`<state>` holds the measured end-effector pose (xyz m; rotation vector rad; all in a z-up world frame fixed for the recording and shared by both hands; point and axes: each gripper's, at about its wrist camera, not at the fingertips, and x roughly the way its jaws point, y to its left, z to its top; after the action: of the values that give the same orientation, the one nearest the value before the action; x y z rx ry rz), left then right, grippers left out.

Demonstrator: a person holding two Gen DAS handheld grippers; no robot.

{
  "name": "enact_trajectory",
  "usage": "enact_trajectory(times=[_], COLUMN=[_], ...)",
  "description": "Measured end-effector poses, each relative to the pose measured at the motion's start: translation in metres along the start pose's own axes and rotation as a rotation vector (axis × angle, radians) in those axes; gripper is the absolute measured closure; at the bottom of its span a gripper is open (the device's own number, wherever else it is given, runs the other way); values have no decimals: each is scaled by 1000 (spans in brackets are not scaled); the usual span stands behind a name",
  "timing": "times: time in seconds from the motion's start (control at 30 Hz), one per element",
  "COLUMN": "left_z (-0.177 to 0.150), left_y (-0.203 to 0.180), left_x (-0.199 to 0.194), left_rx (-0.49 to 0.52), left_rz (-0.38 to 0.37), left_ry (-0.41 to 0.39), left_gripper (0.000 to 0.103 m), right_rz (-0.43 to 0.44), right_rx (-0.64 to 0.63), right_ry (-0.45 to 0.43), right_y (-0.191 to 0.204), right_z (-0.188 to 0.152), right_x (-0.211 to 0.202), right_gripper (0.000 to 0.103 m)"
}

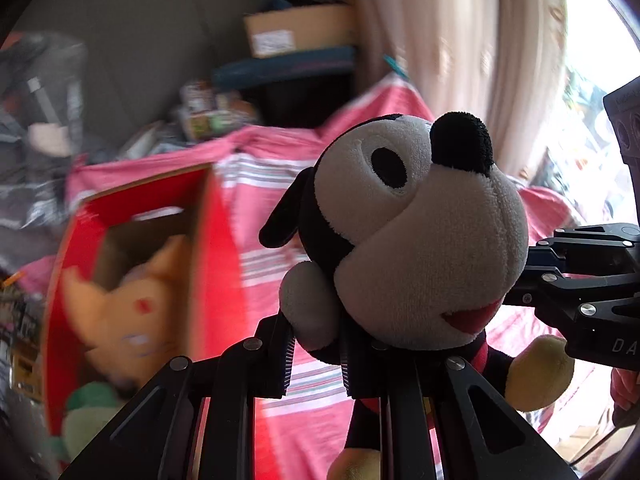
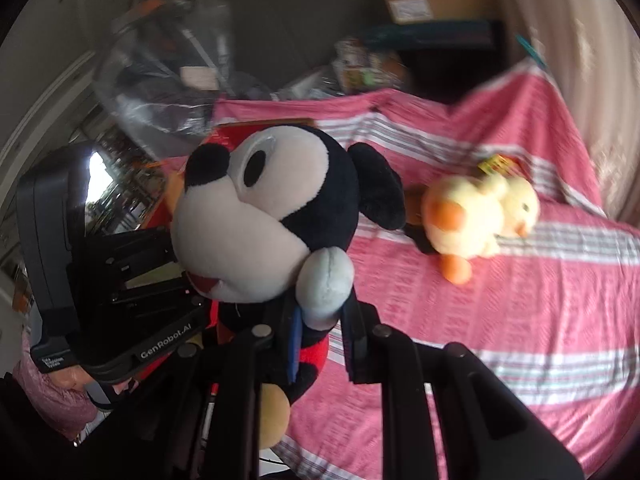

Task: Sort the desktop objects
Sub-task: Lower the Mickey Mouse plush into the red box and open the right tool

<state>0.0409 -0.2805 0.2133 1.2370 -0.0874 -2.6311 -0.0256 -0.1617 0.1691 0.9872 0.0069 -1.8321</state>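
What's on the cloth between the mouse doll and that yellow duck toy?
Only bare pink striped cloth lies between the black-and-white plush mouse and yellow plush duck, in the right wrist view.

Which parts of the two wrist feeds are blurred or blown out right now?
Left wrist: Mickey plush sharp, red box and backdrop motion-smeared, window blown out. Right wrist: plush fairly sharp, yellow duck toy and striped cloth smeared.

We are in a lived-in home: a pink striped cotton bedspread (image 2: pixel 500 300), long cream fabric curtains (image 1: pixel 460 40), and a brown cardboard storage box (image 1: pixel 296 30).
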Motion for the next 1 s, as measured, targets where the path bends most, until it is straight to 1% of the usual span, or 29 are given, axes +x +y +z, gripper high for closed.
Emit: enact_trajectory(times=[0.2, 0.37, 0.5, 0.6, 0.73, 0.83, 0.93, 0.97, 1.0], left_z=[-28, -56, -73, -82, -84, -89, -96, -98, -100], left_y=[94, 166, 206, 227, 253, 261, 266, 267, 269], left_x=[-44, -62, -64, -61, -45, -36, -27, -24, -21], left_rx=[-95, -196, -259, -295, -326, -344, -366, -377, -386], left_rz=[114, 205, 242, 243, 230, 225, 225, 228, 234], left_ry=[-59, -64, -62, -64, -59, -36, 1, 20, 37], left_gripper=[85, 85, 85, 85, 85, 85, 84, 78, 68], right_rz=[91, 153, 173, 166, 150, 129, 94, 82, 64], right_rx=[-126, -239, -314, -344, -368, -385, -391, -392, -394], right_ry=[-19, -6, 12, 30, 53, 72, 108, 121, 130], right_y=[91, 165, 210, 229, 242, 246, 246, 245, 244], right_z=[32, 54, 71, 81, 90, 92, 92, 92, 91], right_x=[31, 71, 107, 130, 152, 167, 183, 188, 193], right_gripper=[85, 85, 85, 86, 85, 85, 81, 75, 66])
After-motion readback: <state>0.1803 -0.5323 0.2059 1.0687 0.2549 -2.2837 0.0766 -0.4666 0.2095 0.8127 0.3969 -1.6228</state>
